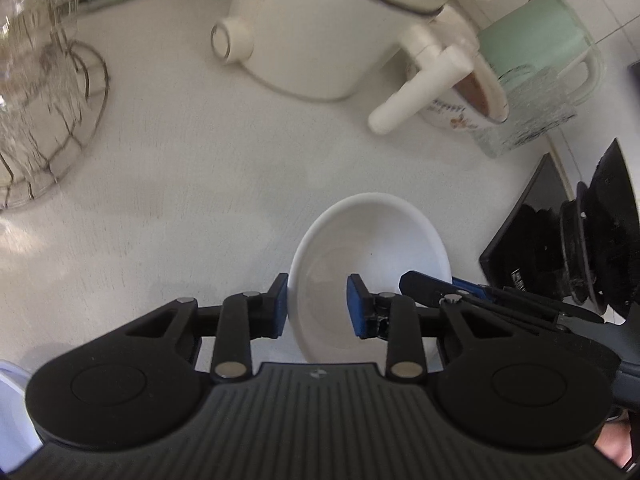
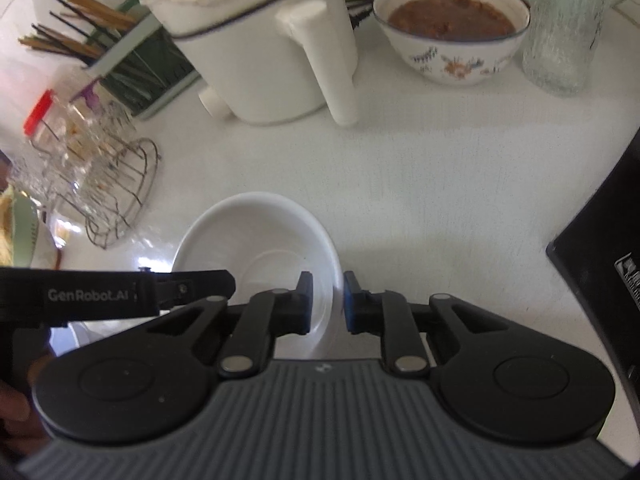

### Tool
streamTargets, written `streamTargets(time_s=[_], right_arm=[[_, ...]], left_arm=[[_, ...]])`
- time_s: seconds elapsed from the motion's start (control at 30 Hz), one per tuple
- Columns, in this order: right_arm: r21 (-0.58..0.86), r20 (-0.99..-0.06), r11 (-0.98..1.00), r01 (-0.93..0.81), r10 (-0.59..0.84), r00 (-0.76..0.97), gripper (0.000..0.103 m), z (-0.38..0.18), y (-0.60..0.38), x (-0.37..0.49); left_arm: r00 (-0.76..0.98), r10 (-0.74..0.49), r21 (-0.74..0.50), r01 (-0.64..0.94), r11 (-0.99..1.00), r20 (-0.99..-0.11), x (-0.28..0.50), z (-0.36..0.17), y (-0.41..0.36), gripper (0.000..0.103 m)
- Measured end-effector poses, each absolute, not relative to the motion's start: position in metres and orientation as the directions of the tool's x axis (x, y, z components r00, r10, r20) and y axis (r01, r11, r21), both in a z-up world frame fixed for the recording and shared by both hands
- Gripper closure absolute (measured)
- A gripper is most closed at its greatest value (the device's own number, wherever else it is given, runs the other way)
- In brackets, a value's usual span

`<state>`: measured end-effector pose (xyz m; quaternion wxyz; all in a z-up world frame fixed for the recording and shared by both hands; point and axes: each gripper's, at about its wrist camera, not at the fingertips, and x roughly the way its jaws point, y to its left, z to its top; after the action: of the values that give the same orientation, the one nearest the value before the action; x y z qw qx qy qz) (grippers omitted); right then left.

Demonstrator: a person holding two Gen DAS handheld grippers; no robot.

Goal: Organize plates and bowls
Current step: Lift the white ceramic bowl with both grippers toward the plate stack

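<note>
White counter [image 1: 192, 168] fills both views, and we go across it from the left. At the far left of the left wrist view we see a wire rack [image 1: 60, 128] with clear glasses, blurred. In the upper middle stands a white kettle [image 1: 312, 28], its handle reaching down to the right. Right of it we see a patterned bowl [image 1: 464, 108] with brown contents, mostly hidden by the handle, then a ribbed glass jug [image 1: 532, 120] and a pale green box [image 1: 536, 40]. A black slab [image 1: 532, 216] sits at the right edge.

In the lower middle of that view sits the white bowl [image 1: 368, 264], on the counter. Our left gripper [image 1: 318, 306] straddles its left rim: one blue pad lies outside the wall, the other inside. We cannot tell whether the pads press the wall. The tip of our right gripper [image 1: 430, 288] reaches onto the bowl's right rim.

In the right wrist view, from the left: chopsticks in a green holder [image 2: 136, 68] at upper left, the rack [image 2: 120, 192] below them, the kettle [image 2: 260, 48] in the upper middle, the patterned bowl [image 2: 452, 36] and jug [image 2: 560, 40] at upper right. The white bowl [image 2: 256, 248] lies left of centre. The left gripper [image 2: 208, 284] comes in from the left edge over its near rim. Our right gripper [image 2: 328, 302] has its pads drawn close, with the bowl's right wall between them, gripped.
</note>
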<state>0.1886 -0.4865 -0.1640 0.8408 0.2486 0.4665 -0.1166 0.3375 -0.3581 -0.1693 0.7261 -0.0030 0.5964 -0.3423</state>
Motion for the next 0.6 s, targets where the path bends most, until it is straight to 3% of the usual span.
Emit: streamTargets(time_s=[0.6], right_arm=[[0.360, -0.784, 0.862, 0.356, 0.072, 0.617, 0.085, -0.104, -0.463, 0.183]], left_arm=[[0.162, -0.563, -0.443, 0.459, 0.770, -0.810, 0.326, -0.096, -0.307, 0.068]])
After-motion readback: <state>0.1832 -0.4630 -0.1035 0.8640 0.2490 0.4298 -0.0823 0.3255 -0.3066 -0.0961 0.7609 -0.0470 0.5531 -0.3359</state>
